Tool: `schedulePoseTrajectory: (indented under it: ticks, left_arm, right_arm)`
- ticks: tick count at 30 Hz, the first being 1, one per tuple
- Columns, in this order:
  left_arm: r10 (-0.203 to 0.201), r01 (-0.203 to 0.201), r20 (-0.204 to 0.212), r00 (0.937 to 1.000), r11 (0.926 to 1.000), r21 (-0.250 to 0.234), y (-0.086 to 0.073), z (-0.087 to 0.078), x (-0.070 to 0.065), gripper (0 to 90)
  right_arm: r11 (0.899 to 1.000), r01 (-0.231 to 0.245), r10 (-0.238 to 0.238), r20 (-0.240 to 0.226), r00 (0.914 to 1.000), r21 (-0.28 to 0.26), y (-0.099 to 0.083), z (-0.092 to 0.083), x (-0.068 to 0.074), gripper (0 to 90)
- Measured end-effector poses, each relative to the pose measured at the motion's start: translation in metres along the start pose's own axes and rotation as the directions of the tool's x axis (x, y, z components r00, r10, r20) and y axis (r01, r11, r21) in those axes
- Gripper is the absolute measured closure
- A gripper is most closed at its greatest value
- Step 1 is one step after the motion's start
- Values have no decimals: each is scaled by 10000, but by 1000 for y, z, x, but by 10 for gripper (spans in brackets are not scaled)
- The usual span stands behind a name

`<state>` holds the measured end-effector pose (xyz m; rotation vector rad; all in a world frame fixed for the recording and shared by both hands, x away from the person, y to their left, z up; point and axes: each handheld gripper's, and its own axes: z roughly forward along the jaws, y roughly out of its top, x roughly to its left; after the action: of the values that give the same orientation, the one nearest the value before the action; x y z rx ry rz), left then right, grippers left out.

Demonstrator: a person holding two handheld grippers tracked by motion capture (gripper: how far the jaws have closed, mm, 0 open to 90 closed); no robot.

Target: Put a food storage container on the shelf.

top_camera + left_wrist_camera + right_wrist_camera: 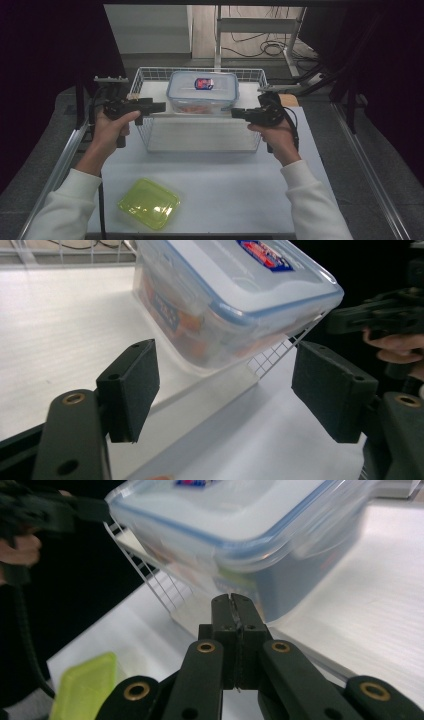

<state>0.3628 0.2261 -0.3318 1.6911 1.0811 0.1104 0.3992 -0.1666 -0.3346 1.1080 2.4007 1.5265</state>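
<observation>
- Clear lidded container (202,92), blue-rimmed, red-and-blue label on lid: sitting inside the white wire basket (145,134), toward its far side; orange contents showing through the wall in the left gripper view.
- Left gripper (161,106): hovering at the basket's left edge, pointing at the container; jaws standing spread, pads clear of the container (235,300), nothing pinched between them.
- Right gripper (234,113): hovering at the basket's right edge, aimed at the container (240,535); jaws pressed together, nothing between them, tips just short of the container's corner.
- Yellow-green lid (149,202): lying flat on the white table (235,200), near the front, well apart from the basket.
</observation>
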Motion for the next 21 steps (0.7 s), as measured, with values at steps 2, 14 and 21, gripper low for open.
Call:
schedulePoseTrajectory:
  ticks: [2, 14, 21]
  left_arm:
    - [-20, 20, 13, 10000, 10000, 4, -2, 0, 1, 272]
    - [-177, 177, 111, 9998, 9998, 49, -11, -3, 4, 271]
    - [155, -167, 342, 9993, 9993, 332, -34, -7, -10, 281]
  right_arm:
    - [10000, -42, 42, -15, 10000, 15, 0, 7, -2, 888]
    - [9997, -178, 176, -104, 9998, -184, -2, 14, -8, 888]
    - [9993, -51, 35, -413, 9991, -376, -26, -8, -1, 789]
